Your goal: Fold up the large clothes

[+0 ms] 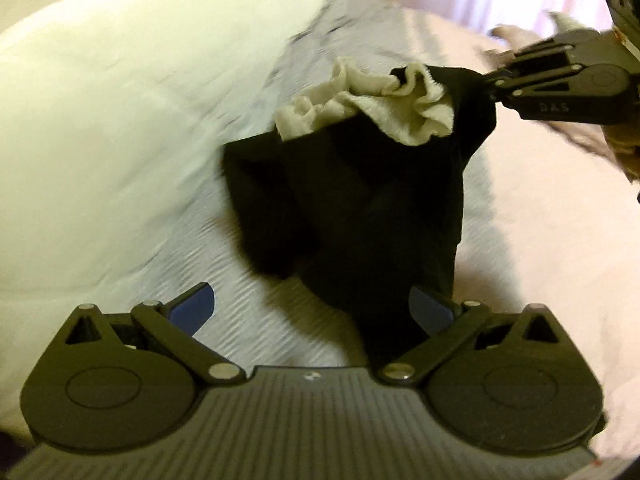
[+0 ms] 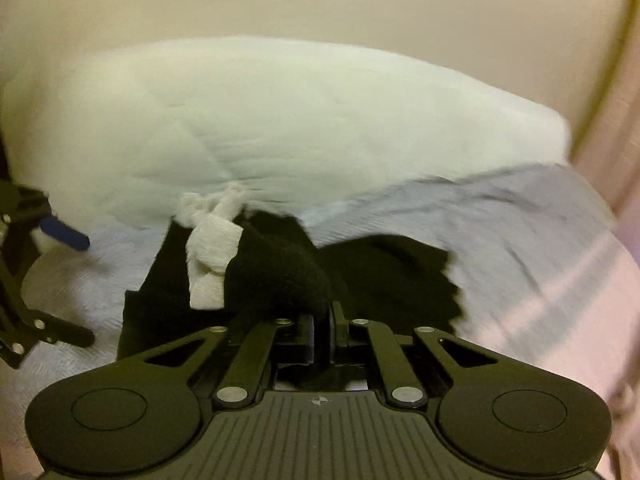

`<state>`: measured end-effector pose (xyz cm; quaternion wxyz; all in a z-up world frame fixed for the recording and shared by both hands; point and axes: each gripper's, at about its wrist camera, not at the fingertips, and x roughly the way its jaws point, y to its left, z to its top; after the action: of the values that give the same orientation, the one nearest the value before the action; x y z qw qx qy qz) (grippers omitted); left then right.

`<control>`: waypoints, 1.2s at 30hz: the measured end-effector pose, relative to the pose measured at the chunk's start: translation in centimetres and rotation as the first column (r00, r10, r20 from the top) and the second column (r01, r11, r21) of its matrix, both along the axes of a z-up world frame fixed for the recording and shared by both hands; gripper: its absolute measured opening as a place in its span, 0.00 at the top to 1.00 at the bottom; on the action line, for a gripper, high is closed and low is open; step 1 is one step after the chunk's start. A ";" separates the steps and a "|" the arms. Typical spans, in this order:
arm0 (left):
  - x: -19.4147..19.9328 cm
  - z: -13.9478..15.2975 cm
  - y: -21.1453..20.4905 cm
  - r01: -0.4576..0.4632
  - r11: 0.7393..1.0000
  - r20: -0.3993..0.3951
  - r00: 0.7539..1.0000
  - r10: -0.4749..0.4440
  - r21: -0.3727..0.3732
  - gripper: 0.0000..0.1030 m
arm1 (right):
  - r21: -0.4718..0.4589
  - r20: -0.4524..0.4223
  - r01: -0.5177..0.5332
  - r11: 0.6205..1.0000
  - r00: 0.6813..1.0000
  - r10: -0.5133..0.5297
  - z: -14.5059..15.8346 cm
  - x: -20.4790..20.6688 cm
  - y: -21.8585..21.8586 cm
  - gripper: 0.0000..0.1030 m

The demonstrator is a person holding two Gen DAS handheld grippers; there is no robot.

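One black garment [image 1: 360, 208], one pillow [image 2: 280, 120]

Garment [image 1: 360, 208] on bed [image 1: 540, 240], before pillow [image 1: 100, 120].

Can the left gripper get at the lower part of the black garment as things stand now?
Probably yes. The left gripper is open, and the black garment hangs just ahead of it, partly between its fingers, held up by the right gripper. Nothing blocks the way.

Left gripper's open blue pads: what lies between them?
In the left wrist view, the black garment hangs between the left gripper pads, near the right-hand one; otherwise only the bedsheet beneath.
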<state>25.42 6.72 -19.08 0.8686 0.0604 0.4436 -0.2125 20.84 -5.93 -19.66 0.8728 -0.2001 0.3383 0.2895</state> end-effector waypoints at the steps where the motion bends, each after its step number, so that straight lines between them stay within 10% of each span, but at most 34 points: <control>1: 0.3 0.3 -0.9 0.013 1.000 0.004 1.000 -0.013 -0.013 0.01 | 0.005 -0.004 0.031 1.000 1.000 -0.031 0.5 -0.4 -1.1 0.98; 9: 1.7 0.5 -10.6 0.223 0.969 0.028 0.975 -0.221 -0.102 0.22 | 0.068 -0.024 0.215 0.974 0.977 -0.214 2.1 -3.6 -8.7 0.99; 15: -0.4 0.5 -16.7 0.349 0.937 0.039 0.937 -0.348 -0.024 0.93 | 0.131 -0.018 0.324 0.937 0.946 -0.325 3.8 -7.2 -14.3 0.99; 24: -9.2 7.0 -24.7 0.526 0.849 0.155 0.844 -0.514 -0.047 0.97 | 0.252 0.018 0.493 0.833 0.858 -0.513 11.6 -16.5 -26.5 0.99; 28: -13.9 10.1 -30.2 0.625 0.777 0.182 0.775 -0.605 -0.079 0.97 | 0.254 0.049 0.584 0.771 0.789 -0.613 15.0 -22.8 -32.0 0.99; 36: -26.3 12.9 -39.9 0.833 0.530 0.232 0.554 -0.800 -0.161 0.97 | 0.204 0.133 0.758 0.620 0.606 -0.784 20.4 -36.1 -41.1 0.99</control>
<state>-0.86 -33.22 -6.23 0.6946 0.1636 0.2755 -0.6441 -15.22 -46.99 0.71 0.9532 -0.0079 0.2787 -0.1172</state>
